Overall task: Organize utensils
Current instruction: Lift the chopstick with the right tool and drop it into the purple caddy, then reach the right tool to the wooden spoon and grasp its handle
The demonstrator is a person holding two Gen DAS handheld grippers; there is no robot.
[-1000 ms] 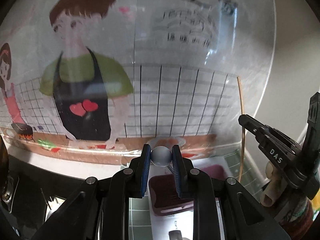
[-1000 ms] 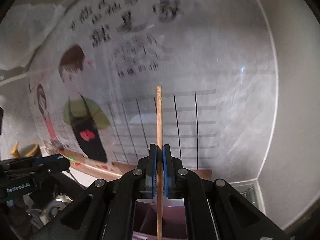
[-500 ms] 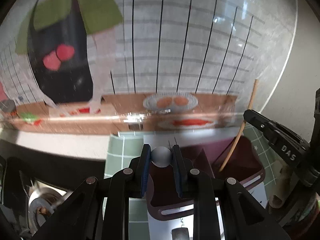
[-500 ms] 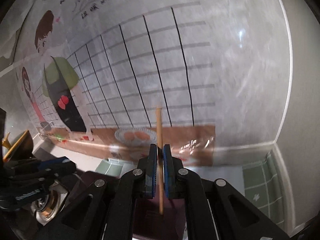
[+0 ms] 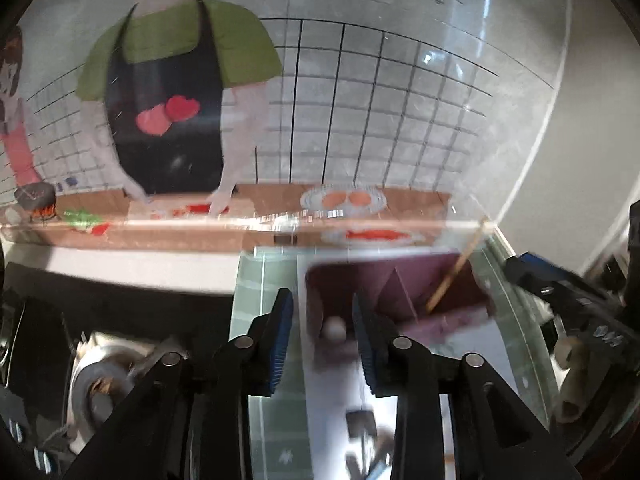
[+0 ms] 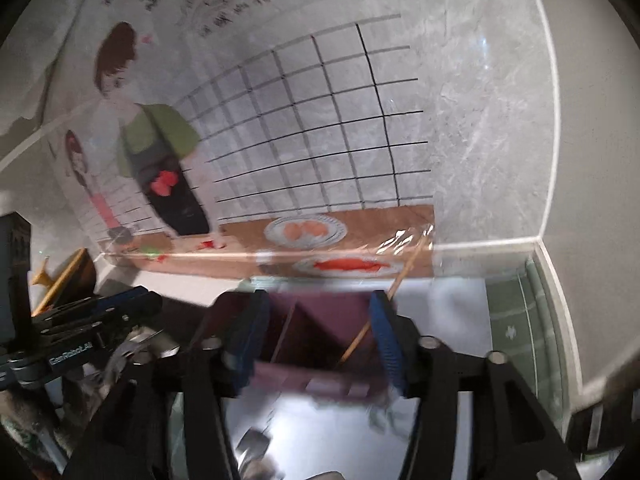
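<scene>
Both grippers opening, left gripper (image 5: 322, 336) and right gripper (image 6: 316, 344), holding nothing. Chopstick (image 6: 374, 312) leaning in purple holder (image 6: 320, 316). Round-ended utensil (image 5: 335, 330), maybe a spoon, dropping in too. Hard to tell what's left.

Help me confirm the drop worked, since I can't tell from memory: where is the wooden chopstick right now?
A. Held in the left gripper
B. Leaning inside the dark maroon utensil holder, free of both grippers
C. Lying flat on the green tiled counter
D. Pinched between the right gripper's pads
B: the wooden chopstick stands slanted in the maroon utensil holder, while the right gripper is opening, with its pads clear of the stick.
</scene>
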